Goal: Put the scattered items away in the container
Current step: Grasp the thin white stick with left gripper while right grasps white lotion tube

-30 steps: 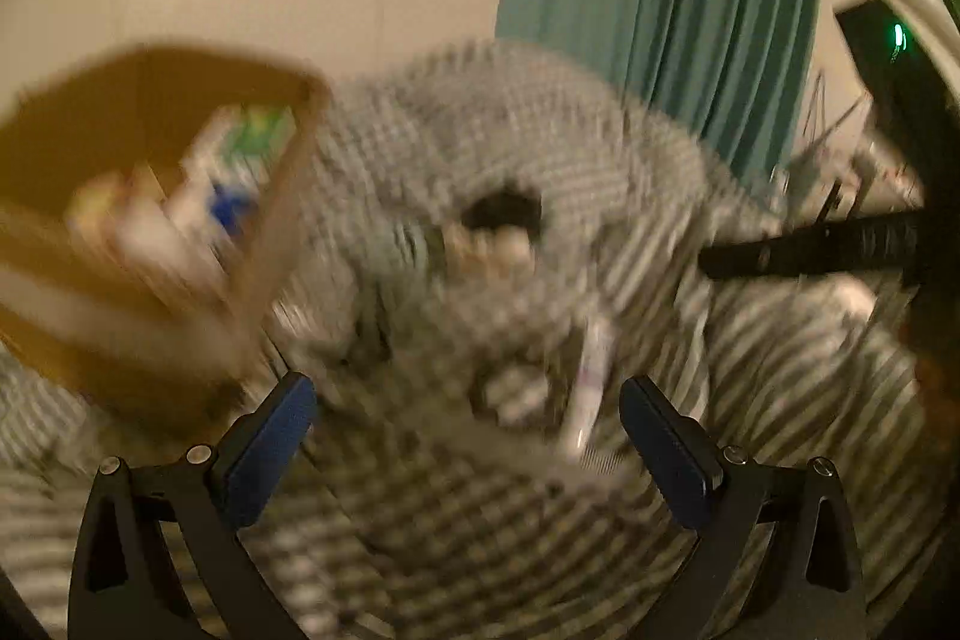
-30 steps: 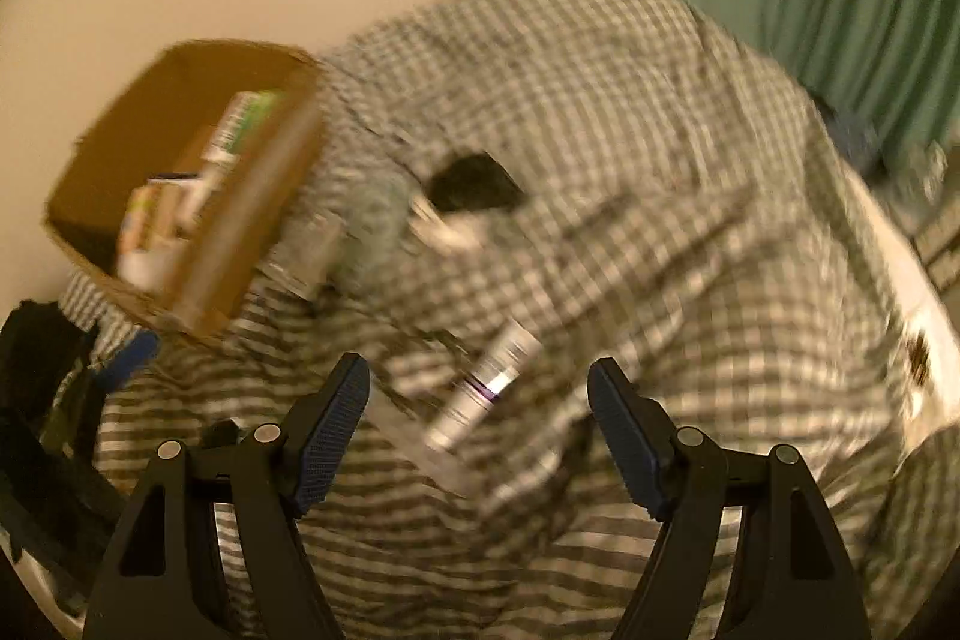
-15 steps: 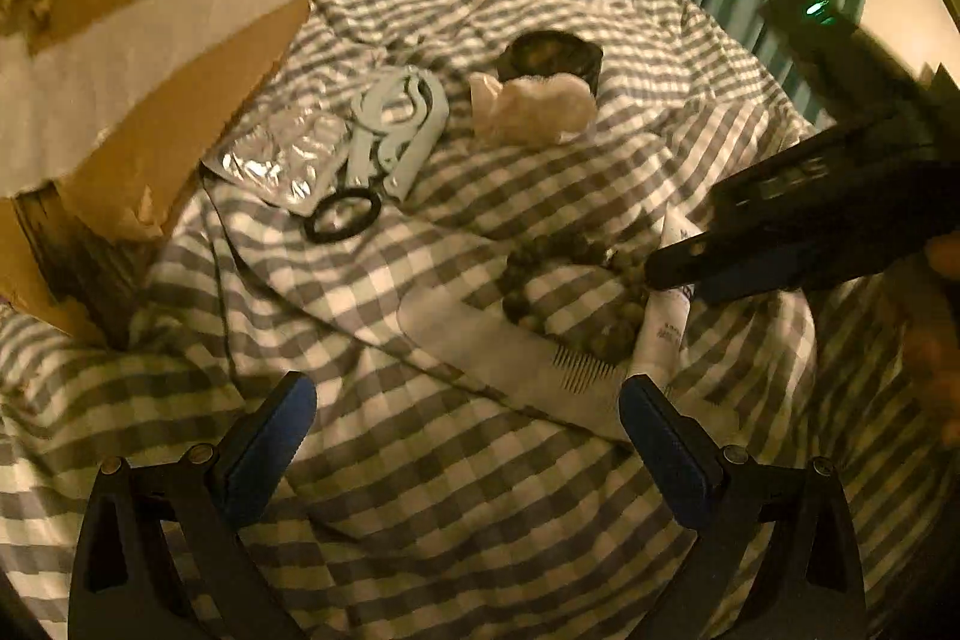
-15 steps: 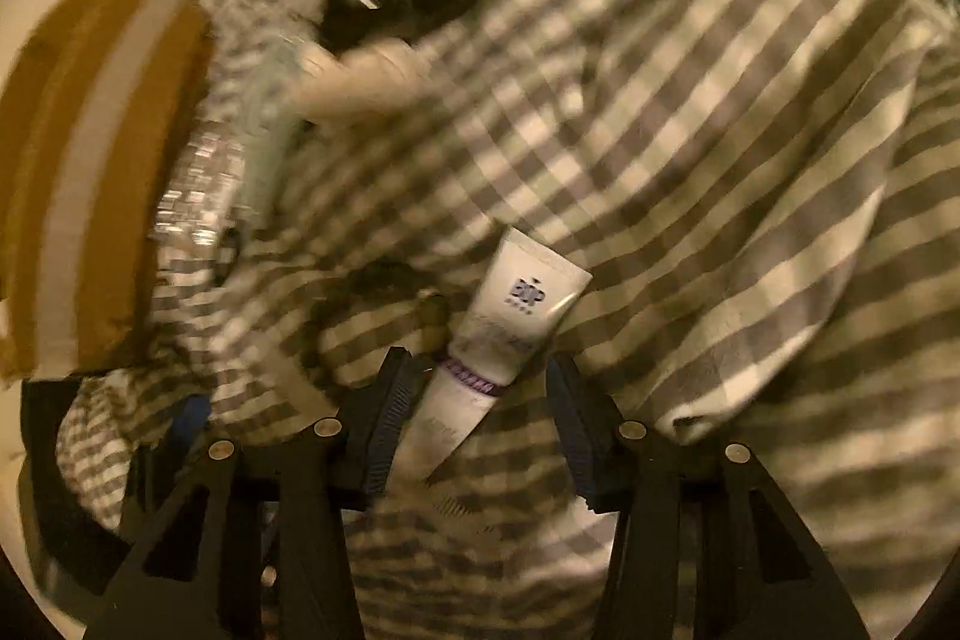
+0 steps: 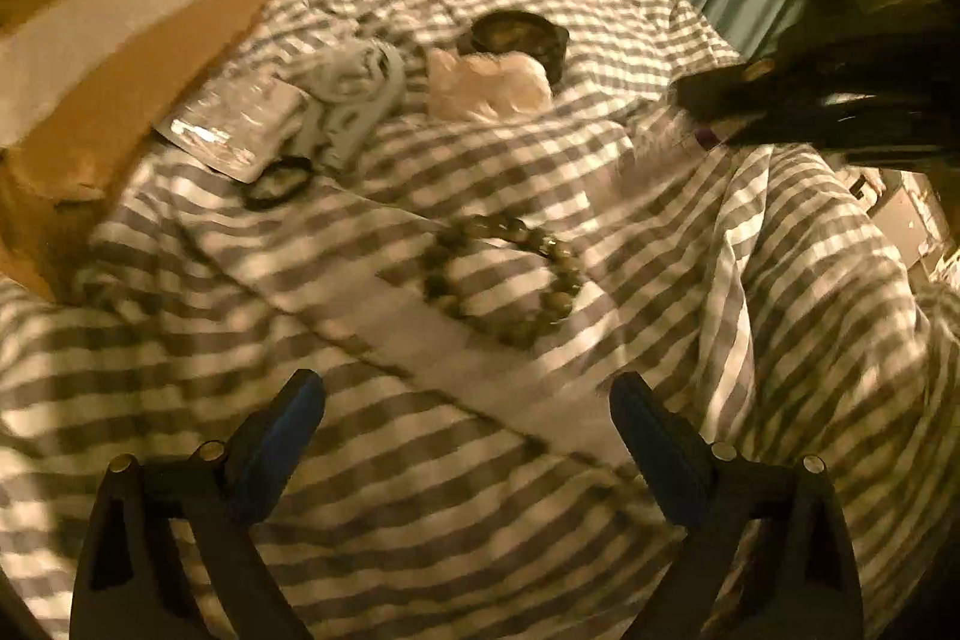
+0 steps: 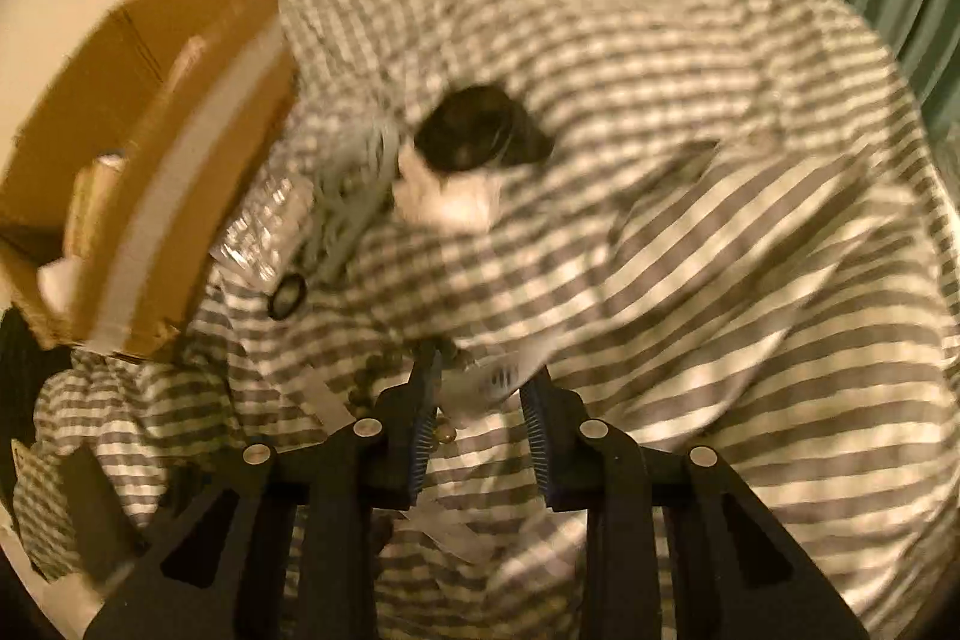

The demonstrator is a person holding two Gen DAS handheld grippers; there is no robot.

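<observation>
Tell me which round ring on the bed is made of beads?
The bead bracelet nearest the open left gripper; the black hair tie is a plain thin loop.

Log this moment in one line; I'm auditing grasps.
right gripper: shut on white tube | left gripper: open, above bead bracelet | cardboard box: left of the clutter

Your left gripper (image 5: 465,421) with jaws wide over the checked bedcover (image 5: 420,490), bead bracelet (image 5: 510,274) ahead of you, cardboard box (image 5: 120,22) far left, your right gripper (image 5: 840,112) upper right.
</observation>
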